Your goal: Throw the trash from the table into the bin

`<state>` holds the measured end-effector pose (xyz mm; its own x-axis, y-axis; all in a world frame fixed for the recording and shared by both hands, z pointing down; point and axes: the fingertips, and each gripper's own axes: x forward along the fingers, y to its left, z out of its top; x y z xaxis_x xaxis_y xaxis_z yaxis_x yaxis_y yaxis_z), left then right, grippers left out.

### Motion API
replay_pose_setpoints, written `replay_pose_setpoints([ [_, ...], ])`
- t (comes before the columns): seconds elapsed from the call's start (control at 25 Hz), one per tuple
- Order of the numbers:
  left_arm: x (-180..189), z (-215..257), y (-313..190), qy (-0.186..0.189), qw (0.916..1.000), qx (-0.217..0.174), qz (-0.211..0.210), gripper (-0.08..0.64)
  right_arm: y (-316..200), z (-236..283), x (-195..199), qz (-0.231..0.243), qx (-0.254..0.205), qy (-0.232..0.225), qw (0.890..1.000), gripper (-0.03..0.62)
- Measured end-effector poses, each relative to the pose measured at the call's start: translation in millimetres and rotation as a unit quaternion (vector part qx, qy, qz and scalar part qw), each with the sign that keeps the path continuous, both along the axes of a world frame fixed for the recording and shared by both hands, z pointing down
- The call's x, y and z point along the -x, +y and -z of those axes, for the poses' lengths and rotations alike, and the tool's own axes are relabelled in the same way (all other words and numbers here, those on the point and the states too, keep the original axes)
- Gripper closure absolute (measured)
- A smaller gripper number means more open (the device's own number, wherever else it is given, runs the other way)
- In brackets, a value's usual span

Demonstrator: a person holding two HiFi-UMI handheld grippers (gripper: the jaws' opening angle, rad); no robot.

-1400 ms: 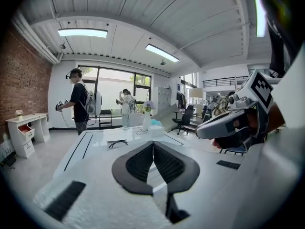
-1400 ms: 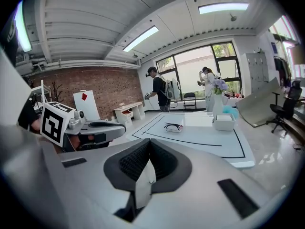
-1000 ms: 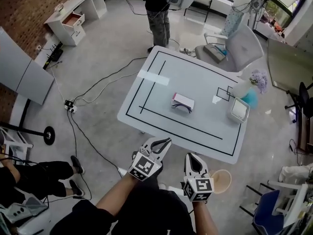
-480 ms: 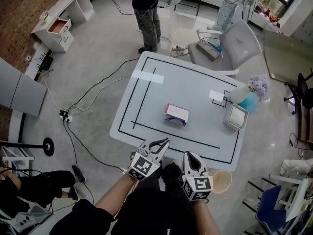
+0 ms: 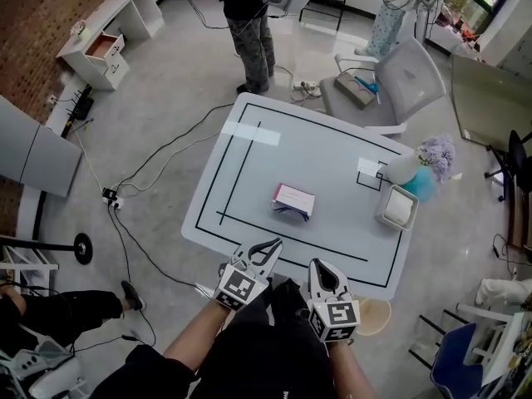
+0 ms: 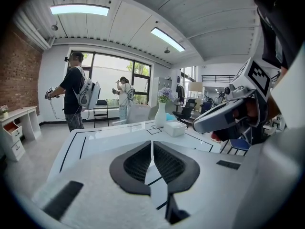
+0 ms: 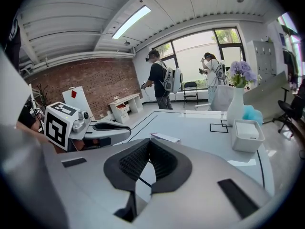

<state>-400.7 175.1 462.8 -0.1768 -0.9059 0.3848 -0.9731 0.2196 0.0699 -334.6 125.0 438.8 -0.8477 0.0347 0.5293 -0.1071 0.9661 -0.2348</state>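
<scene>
Because nothing has been picked up yet, the tabletop [image 5: 249, 165] carries everything in its resting place: it is a wide white slab with black lines marking out zones, probably to fix where things start. The bin [image 5: 372, 314] stands on the floor just under the near right corner, close to the person, which should make the drop short once something is in hand. Both tools hang side by side at the near edge, low and angled toward the surface, a posture that reads as an approach and not a grasp. The left tool [image 5: 268, 248] has its jaws pressed together on nothing, and the right tool [image 5: 321, 266] is likewise closed and empty; either would have to spread before taking anything. A white box [image 5: 397, 207] and a vase [image 5: 405, 169] of flowers sit together at the right side, well apart from the trash. That trash, a flat pink-and-white packet [image 5: 293, 200], lies alone near the middle of the tabletop, ahead of both tools.

Only the head view shows the bin and the whole layout. The right tool's own view shows the packet lying thin and flat beyond its jaws, while in the left tool's view the packet does not appear, though box and vase do.
</scene>
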Motion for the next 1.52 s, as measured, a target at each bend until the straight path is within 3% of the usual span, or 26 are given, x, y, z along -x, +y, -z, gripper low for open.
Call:
replay_pose_setpoints([
  [0.24,9,1,-8,-0.025,0.9996,0.016,-0.005,0.54,-5,0,-2,0.005,-0.005,0.001,1.0,0.583],
  [0.4,14,-6,-17,-0.019,0.9994,0.025,-0.017,0.468,-6,0,-3,0.006,-0.003,0.004,1.0,0.583],
  [0.64,25,-19,-26,-0.048,0.9973,0.045,-0.033,0.396,-11,-3,-6,-0.001,-0.004,0.012,1.0,0.583],
  [1.12,48,-37,-47,-0.121,0.9857,0.074,-0.092,0.319,-25,-19,-22,-0.032,-0.006,0.035,0.999,0.583],
  [1.24,50,-45,-55,-0.137,0.9788,0.09,-0.123,0.293,-30,-21,-28,-0.045,-0.004,0.039,0.998,0.583],
  [1.4,51,-67,-62,-0.185,0.9572,0.128,-0.182,0.268,-35,-26,-36,-0.064,-0.003,0.045,0.997,0.583],
  [1.52,55,-79,-67,-0.203,0.9456,0.142,-0.21,0.265,-37,-29,-41,-0.077,-0.002,0.048,0.996,0.583],
])
